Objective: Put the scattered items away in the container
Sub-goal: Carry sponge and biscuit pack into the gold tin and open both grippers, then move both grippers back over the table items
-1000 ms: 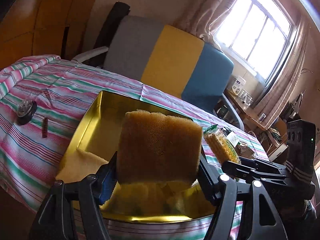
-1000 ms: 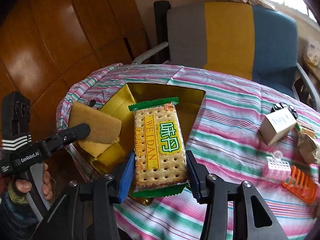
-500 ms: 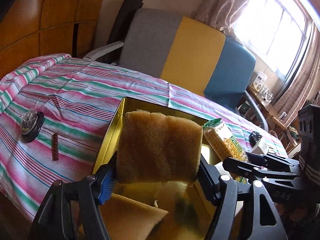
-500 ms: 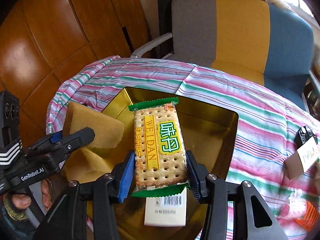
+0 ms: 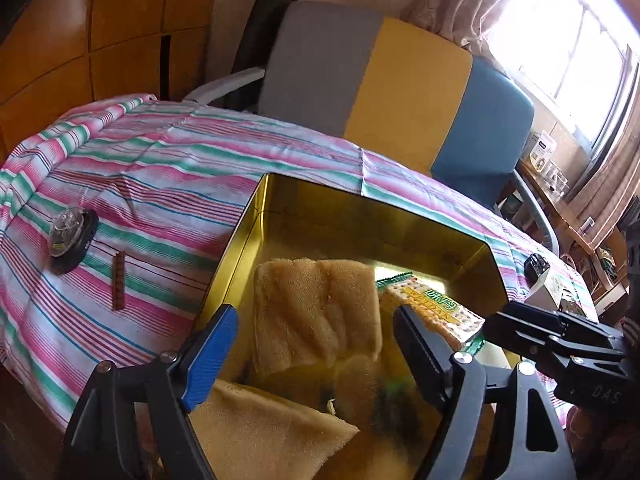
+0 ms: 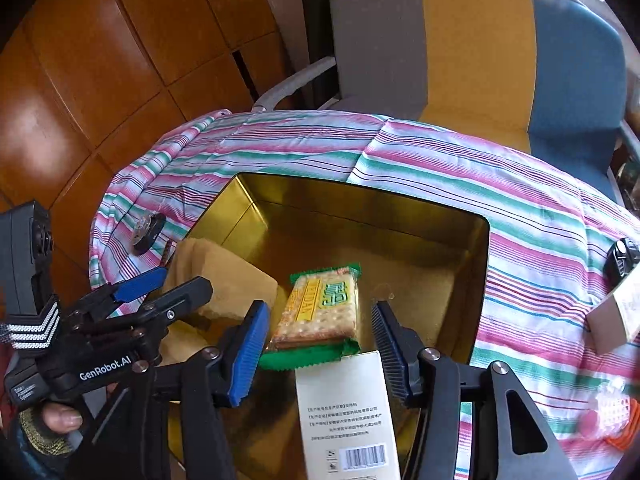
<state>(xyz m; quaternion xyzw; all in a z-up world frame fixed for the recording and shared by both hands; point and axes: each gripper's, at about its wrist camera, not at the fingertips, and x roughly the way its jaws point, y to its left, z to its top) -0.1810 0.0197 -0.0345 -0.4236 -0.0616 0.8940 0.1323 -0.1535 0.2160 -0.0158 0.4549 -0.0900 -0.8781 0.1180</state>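
Observation:
A gold tin [image 5: 240, 236] [image 6: 478, 264] sits on the striped tablecloth. My left gripper [image 5: 316, 324] is open above it; the tan sponge [image 5: 316, 312] [image 6: 224, 284] lies free between the fingers inside the tin. My right gripper [image 6: 318, 320] is open too; the green cracker packet [image 6: 320, 308] [image 5: 436, 312] lies loose in the tin between its fingers. A white box with a barcode [image 6: 348, 412] lies in the tin's near end. Another tan sponge [image 5: 260, 428] lies at the tin's near left corner.
On the cloth left of the tin are a black disc with a clear top [image 5: 70, 236] [image 6: 148, 228] and a small brown stick [image 5: 119, 280]. Right of the tin are a black object [image 6: 620, 260], a cardboard box [image 6: 616, 320] and pink and orange clips [image 6: 612, 412]. A chair [image 6: 460, 48] stands behind.
Both grippers have opened. The sponge has dropped from my left gripper into the tin, and the cracker packet has dropped from my right gripper into the tin.

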